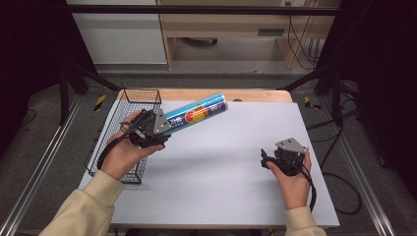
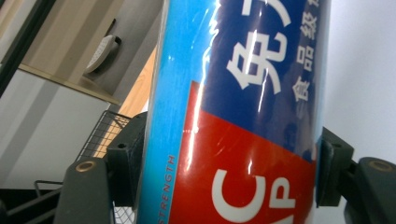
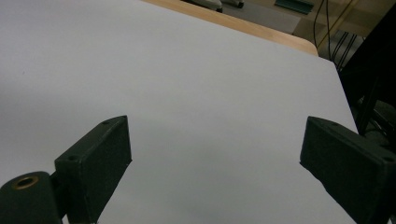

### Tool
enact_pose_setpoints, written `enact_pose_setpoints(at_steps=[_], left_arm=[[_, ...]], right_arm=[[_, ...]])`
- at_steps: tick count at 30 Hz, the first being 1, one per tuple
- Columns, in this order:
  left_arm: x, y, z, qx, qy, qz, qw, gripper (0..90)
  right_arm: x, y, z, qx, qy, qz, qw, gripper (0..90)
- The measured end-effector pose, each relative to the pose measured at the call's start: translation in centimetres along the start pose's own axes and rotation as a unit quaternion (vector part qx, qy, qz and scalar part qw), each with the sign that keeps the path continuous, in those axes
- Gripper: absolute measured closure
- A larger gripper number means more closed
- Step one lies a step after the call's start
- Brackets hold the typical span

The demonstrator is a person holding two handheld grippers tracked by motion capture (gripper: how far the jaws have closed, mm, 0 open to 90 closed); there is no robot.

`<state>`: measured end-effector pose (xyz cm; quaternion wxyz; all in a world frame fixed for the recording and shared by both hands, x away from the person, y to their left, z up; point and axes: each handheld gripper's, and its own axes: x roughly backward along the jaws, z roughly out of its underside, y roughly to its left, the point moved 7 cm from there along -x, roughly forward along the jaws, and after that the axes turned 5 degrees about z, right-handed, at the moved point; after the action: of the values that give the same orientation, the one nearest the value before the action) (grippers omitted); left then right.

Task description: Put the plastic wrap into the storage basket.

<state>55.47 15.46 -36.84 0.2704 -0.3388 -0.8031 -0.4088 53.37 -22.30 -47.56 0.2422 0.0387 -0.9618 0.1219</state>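
So the main thing here is a blue tube (image 1: 196, 114) with a red and yellow patch on its label. In the high view it sits left of center, in the upper half of the frame, tilted so its far end points toward the upper right. It's off the table, held up in the air at its lower end by the left gripper (image 1: 164, 129), whose jaws are clamped on it. The left gripper view makes that pretty obvious: the tube (image 2: 233, 116) takes up the whole middle of the frame, shiny blue wrap with white characters and a red block, and a black pad presses on each side of it.

Just behind and below that hand there's a black wire basket (image 1: 129, 105) at the left edge of the table, upper left of the frame.

The right gripper (image 1: 264, 158) is well apart from all that, lower right of the high view, low over the white table top (image 1: 221, 162). Its jaws stand wide apart with nothing between them; the right gripper view looks out over bare white surface (image 3: 201, 93) between the two pads.
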Motion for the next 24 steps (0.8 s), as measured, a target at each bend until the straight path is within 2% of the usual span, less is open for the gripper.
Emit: enact_pose_setpoints(at_steps=[1,2,4,6,8,10,11,12,14,19,24], left_arm=[[0.0,0.0,0.0,0.000,0.000,0.000,1.0000,29.5],[0.2,0.4,0.1,0.010,-0.003,-0.003,0.9999,29.5],[0.5,0.7,0.3,0.018,-0.001,-0.008,0.9998,29.5],[0.8,1.1,0.5,0.027,0.004,-0.012,0.9996,29.5],[1.2,1.3,0.8,0.037,0.013,-0.022,0.9990,29.5],[1.6,1.5,0.9,0.056,0.012,-0.036,0.9977,29.6],[1.6,1.5,0.9,0.056,0.012,-0.036,0.9977,29.6],[2.2,1.5,1.0,0.072,0.015,-0.037,0.9966,29.6],[2.7,1.7,1.1,0.070,0.026,-0.051,0.9959,29.6],[3.4,1.8,1.8,0.079,0.052,-0.067,0.9933,29.6],[4.2,2.1,2.8,0.102,0.059,-0.069,0.9907,29.7]], right_arm=[[0.0,0.0,0.0,0.000,0.000,0.000,1.0000,9.1],[-0.1,-0.3,0.1,-0.018,0.002,0.014,0.9997,8.5],[-0.1,-0.3,0.2,-0.028,0.006,0.011,0.9995,8.7],[-0.2,-0.1,0.4,-0.029,0.008,0.008,0.9995,8.5],[-0.4,0.2,0.8,-0.014,0.018,0.001,0.9997,7.9],[-0.6,0.4,1.2,-0.001,0.028,0.000,0.9996,8.1],[-0.6,0.4,1.2,-0.001,0.028,0.000,0.9996,8.1],[-0.5,0.2,1.4,-0.012,0.028,-0.005,0.9995,8.0],[-0.3,-0.1,1.5,-0.016,0.027,-0.001,0.9995,8.0],[-0.2,-0.3,1.6,-0.023,0.030,0.004,0.9993,7.9],[-0.2,-0.6,1.4,-0.029,0.026,0.006,0.9992,8.0]])
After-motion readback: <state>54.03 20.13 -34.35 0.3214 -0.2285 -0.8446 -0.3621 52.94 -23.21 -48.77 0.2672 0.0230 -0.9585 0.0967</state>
